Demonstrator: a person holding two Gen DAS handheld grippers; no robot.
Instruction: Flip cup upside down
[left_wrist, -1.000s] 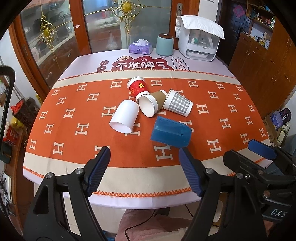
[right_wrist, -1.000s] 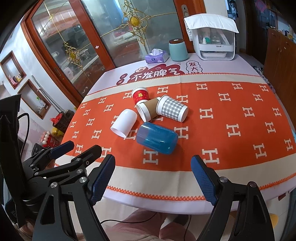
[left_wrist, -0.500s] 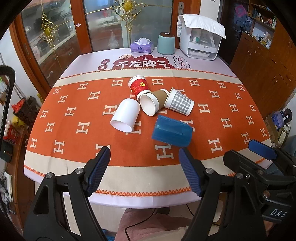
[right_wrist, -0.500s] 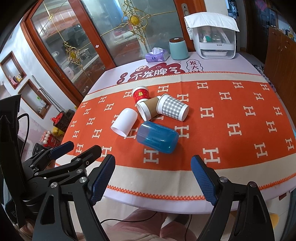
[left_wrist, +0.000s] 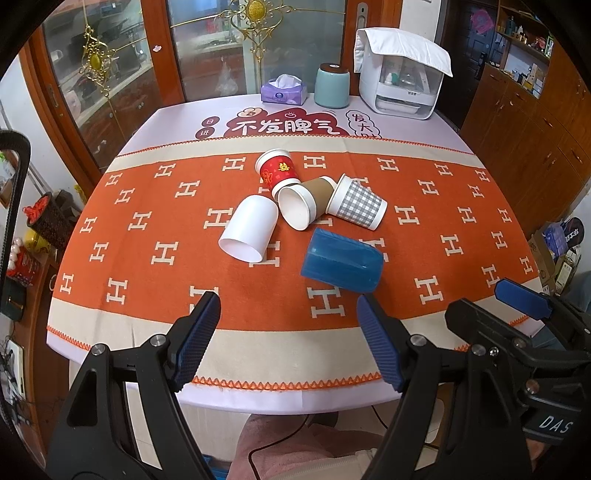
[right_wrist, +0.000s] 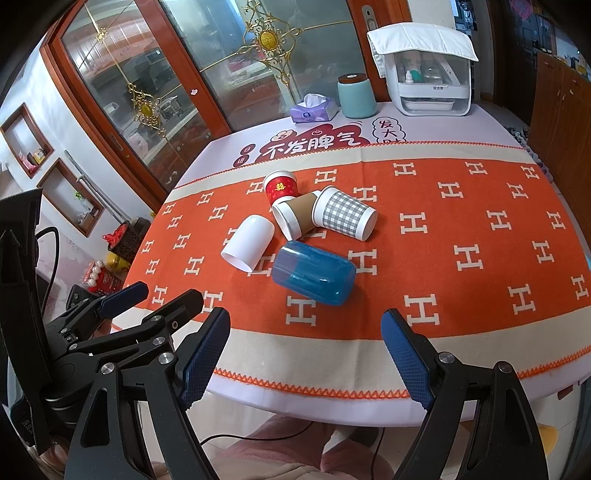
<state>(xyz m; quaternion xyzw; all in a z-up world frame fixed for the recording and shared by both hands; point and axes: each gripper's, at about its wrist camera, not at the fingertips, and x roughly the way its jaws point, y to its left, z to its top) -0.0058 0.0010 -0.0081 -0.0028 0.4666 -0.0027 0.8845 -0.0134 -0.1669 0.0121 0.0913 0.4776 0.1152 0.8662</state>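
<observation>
Several cups lie on their sides in the middle of the orange cloth: a blue plastic cup (left_wrist: 341, 263) (right_wrist: 314, 272) nearest me, a white cup (left_wrist: 249, 233) (right_wrist: 249, 240), a brown paper cup (left_wrist: 304, 203) (right_wrist: 295, 216), a grey checked cup (left_wrist: 357, 207) (right_wrist: 345, 214) and a red cup (left_wrist: 277, 172) (right_wrist: 281, 187). My left gripper (left_wrist: 288, 343) is open and empty above the table's near edge, short of the cups. My right gripper (right_wrist: 304, 363) is open and empty, also at the near edge.
At the table's far end stand a purple tissue box (left_wrist: 283, 90), a teal canister (left_wrist: 331, 85) and a white appliance (left_wrist: 402, 86) with a cloth over it. Glass cabinet doors stand behind. Wooden cabinets line the right side.
Both grippers have crept slightly forward toward the table. The cups have not moved and both grippers stay open.
</observation>
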